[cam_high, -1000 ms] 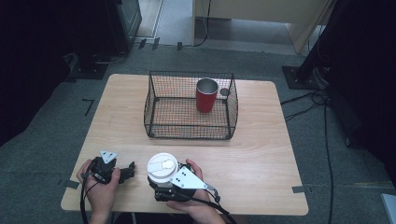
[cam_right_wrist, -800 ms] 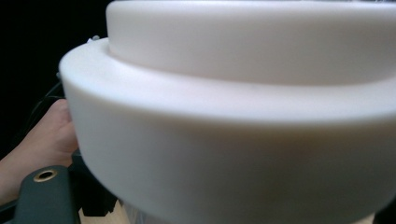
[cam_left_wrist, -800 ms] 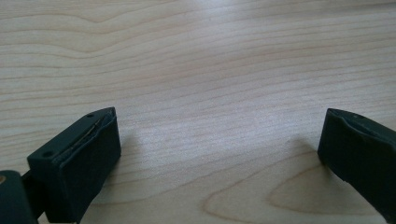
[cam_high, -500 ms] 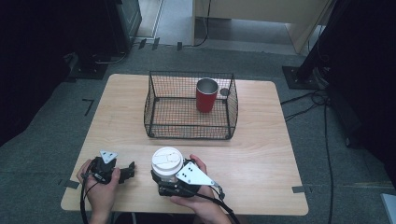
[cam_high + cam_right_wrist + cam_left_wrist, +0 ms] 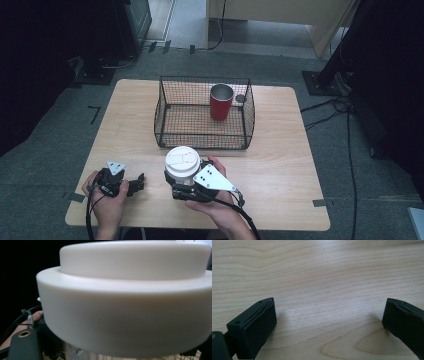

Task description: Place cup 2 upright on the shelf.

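Now right hand-held gripper (image 5: 181,186) clamped on cup (image 5: 183,161), lifted higher

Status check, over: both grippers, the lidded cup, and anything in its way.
Right gripper shut on the white-lidded cup, near table edge. Left gripper open, empty, on the table. Wire basket with red cup stands just beyond.

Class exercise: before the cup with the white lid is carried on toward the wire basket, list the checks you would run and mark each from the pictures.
1. Right gripper shut on the lidded cup: ok.
2. Lid seated flat on the cup: ok.
3. Free floor space in the wire basket beside the red tumbler: ok.
4. Left gripper off to the side, jaws open and holding nothing: ok.
5. Cup bottom clear of the table: cannot tell.
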The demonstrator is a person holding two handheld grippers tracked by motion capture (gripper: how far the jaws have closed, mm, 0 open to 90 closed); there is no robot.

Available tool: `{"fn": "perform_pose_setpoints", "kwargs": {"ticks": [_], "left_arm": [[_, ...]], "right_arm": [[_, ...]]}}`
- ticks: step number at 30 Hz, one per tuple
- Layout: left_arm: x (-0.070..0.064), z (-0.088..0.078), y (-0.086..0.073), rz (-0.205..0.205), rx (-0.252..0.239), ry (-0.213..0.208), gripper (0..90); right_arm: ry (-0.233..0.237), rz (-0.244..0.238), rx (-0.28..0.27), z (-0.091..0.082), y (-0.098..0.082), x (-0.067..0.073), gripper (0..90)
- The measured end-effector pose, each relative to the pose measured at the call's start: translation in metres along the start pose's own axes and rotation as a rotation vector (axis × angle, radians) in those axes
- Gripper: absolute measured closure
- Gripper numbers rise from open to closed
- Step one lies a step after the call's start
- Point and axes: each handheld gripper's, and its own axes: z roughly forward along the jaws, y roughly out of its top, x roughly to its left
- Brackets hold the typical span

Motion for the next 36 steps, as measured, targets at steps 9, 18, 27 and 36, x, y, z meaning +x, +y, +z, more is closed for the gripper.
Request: {"fn": "perform_pose_setpoints", "kwargs": {"ticks": [9,18,27,36], "left_arm": [[0.0,0.0,0.0,0.004,0.002,0.0,0.0],[0.0,0.0,0.0,0.002,0.001,0.0,0.0],[0.0,0.0,0.0,0.002,0.002,0.001,0.0],[0.0,0.0,0.0,0.002,0.002,0.001,0.0]], "right_arm": [[-0.022,-0.003,-0.026,0.003,0.017,-0.008,16.1],[-0.034,-0.006,-0.035,0.008,0.027,-0.012,16.1],[-0.041,-0.025,-0.041,0.016,0.038,-0.016,16.1],[-0.042,-0.051,-0.06,0.025,0.053,-0.018,16.0]]}}
